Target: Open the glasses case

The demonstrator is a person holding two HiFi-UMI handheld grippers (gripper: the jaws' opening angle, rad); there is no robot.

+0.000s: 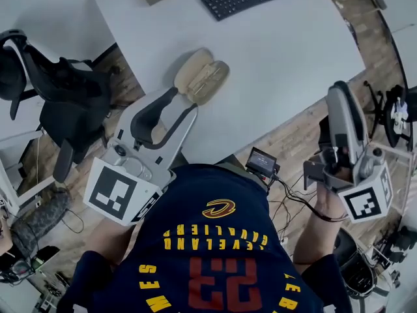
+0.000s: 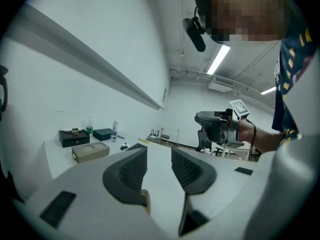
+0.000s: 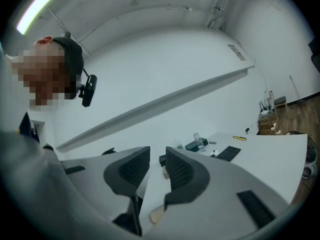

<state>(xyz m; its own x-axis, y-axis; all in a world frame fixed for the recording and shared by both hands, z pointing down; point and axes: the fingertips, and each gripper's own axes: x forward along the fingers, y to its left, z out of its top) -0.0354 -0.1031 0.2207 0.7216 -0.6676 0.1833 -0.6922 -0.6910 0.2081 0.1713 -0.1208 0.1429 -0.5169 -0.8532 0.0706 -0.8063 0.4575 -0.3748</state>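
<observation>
Glasses case (image 1: 202, 77), open at the frame's upper centre, looks light and rigid, grippable by either shell's rim; left gripper (image 2: 159, 156) and right gripper (image 3: 157, 158) gape empty.

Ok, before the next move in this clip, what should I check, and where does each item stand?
1. Beige clamshell glasses case lies opened, both halves facing up: ok.
2. Case rests wholly on the white table: ok.
3. Left gripper jaws apart, nothing between them: ok.
4. Right gripper jaws apart, nothing between them: ok.
5. Neither gripper touches the case: ok.
6. Glasses inside the case: cannot tell.
</observation>
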